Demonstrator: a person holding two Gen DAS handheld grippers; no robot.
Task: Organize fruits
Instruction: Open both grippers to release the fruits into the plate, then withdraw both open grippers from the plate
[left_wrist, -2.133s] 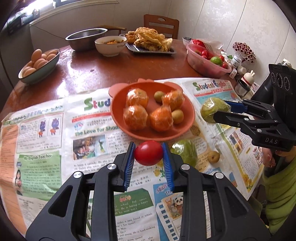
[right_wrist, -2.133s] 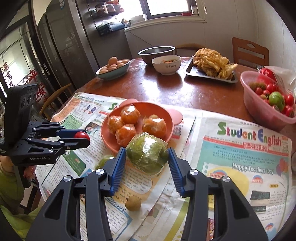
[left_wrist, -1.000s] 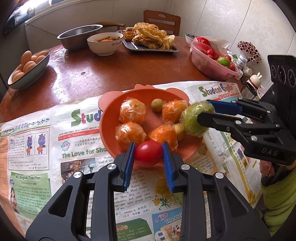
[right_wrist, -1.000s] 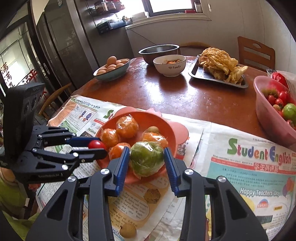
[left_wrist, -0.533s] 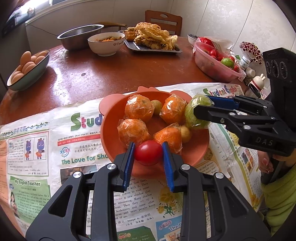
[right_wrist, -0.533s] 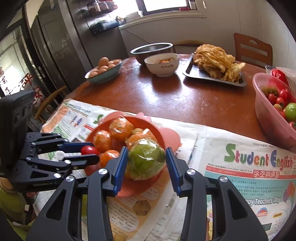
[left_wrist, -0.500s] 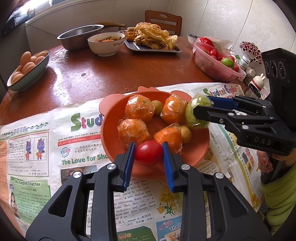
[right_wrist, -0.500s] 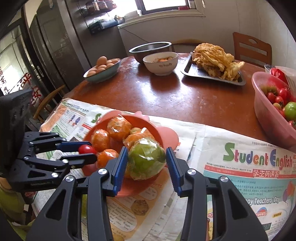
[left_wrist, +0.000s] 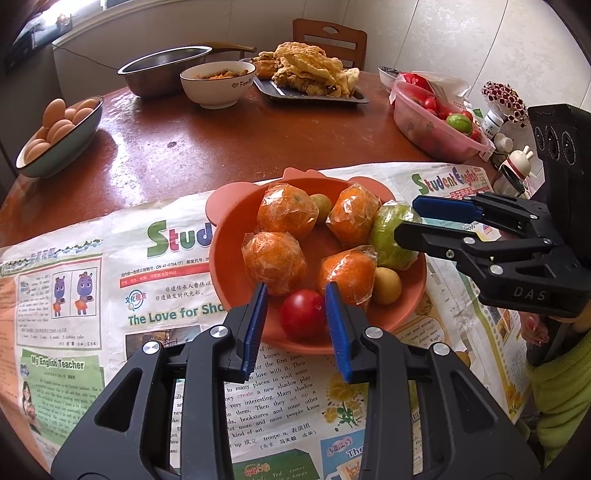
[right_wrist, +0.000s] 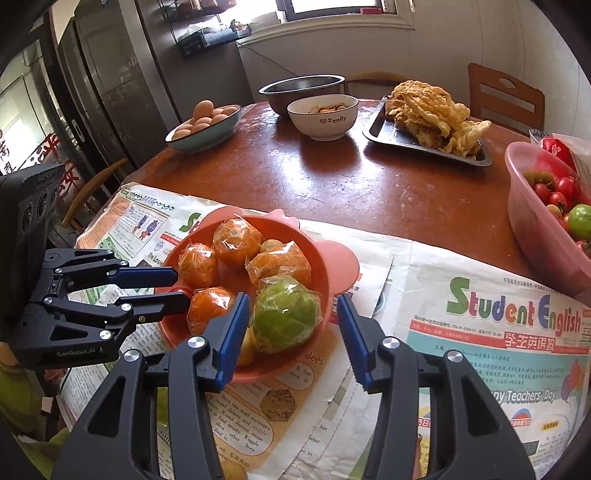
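Note:
An orange plate (left_wrist: 226, 240) on the newspaper holds several plastic-wrapped oranges (left_wrist: 274, 258) and two small yellowish fruits (left_wrist: 386, 286). A red tomato (left_wrist: 302, 314) lies at the plate's near edge between the fingers of my left gripper (left_wrist: 296, 291). Its jaws are opening and the pads stand off the tomato. A wrapped green fruit (right_wrist: 286, 314) rests in the plate's right side between the fingers of my right gripper (right_wrist: 292, 297). Those jaws are opening too, with a wide gap on the fruit's right. Each gripper shows in the other's view: right gripper (left_wrist: 406, 218), left gripper (right_wrist: 179, 285).
Newspaper (left_wrist: 110, 295) covers the near half of the round wooden table (left_wrist: 221, 147). Farther back stand a bowl of eggs (left_wrist: 59, 136), a steel bowl (left_wrist: 162, 74), a white bowl (left_wrist: 218, 86), a tray of fried food (left_wrist: 314, 79) and a pink tub of tomatoes (left_wrist: 436, 118). One small fruit (right_wrist: 232, 470) lies on the paper.
Both grippers' jaws have parted. The tomato and the green fruit, held clamped before, now lie in the plate free of the pads.

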